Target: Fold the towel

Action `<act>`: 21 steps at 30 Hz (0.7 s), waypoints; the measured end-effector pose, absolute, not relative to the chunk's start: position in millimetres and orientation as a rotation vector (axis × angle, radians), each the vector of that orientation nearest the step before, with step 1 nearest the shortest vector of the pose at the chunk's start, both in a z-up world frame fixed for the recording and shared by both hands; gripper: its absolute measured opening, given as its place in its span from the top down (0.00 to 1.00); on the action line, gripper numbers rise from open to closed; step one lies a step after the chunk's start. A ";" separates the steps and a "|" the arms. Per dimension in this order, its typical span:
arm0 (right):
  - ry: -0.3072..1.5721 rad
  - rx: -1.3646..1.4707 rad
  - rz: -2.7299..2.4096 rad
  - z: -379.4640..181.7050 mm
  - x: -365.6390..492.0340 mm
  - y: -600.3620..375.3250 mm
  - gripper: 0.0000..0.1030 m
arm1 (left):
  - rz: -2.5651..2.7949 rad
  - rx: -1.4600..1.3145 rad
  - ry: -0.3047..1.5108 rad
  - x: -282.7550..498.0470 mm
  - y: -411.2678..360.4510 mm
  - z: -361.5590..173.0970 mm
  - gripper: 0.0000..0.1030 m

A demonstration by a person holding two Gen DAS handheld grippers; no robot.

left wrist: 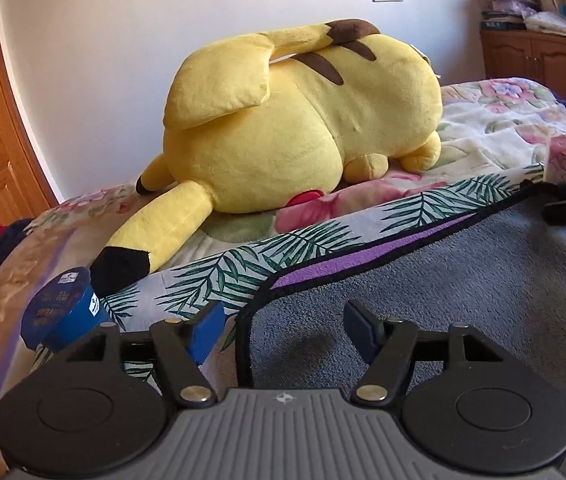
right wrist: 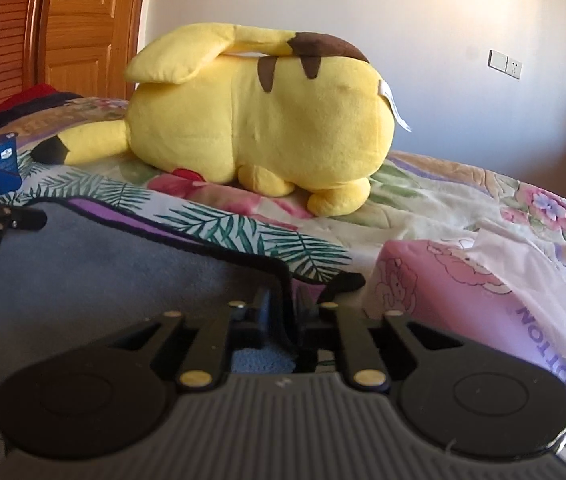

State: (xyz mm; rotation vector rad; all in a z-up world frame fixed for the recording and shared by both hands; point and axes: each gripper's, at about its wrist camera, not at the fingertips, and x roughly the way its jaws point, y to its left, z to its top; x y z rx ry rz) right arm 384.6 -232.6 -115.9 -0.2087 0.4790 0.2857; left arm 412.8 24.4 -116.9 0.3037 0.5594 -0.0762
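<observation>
Right wrist view: pink pack [right wrist: 463,292] reads "OTTON".

Left gripper [left wrist: 283,322] pointed forward and somewhat downward, jaws standing apart, pads pressing on nothing. Right gripper [right wrist: 283,314] was pitched likewise, jaws set narrower; the frames left contact at its pads unclear.

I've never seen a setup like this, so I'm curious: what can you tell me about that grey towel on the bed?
The grey towel looks like soft terry, with a black bound edge and a purple band along its far side. It lies spread fairly flat on a palm-leaf cloth over the bed. Its black edge runs between the fingers of both the left gripper and the right gripper.
</observation>
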 end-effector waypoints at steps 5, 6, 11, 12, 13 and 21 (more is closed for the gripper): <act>0.487 -0.196 0.296 -110.9 381.2 -232.2 0.49 | -0.085 0.286 0.556 406.2 23.3 -110.4 0.46; 0.492 -0.198 0.299 -109.4 379.9 -231.6 0.49 | -0.087 0.288 0.558 403.9 22.1 -108.8 0.45; 0.512 -0.178 0.302 -96.5 369.4 -234.4 0.48 | -0.102 0.282 0.544 385.6 16.9 -94.8 0.37; 0.515 -0.166 0.302 -93.5 366.6 -236.4 0.48 | -0.105 0.278 0.544 381.6 16.2 -91.4 0.37; 0.518 -0.153 0.302 -90.4 363.2 -238.8 0.48 | -0.109 0.276 0.546 377.5 15.4 -87.9 0.37; 0.535 -0.103 0.278 -62.8 330.7 -255.1 0.45 | -0.129 0.263 0.546 340.4 8.0 -60.0 0.35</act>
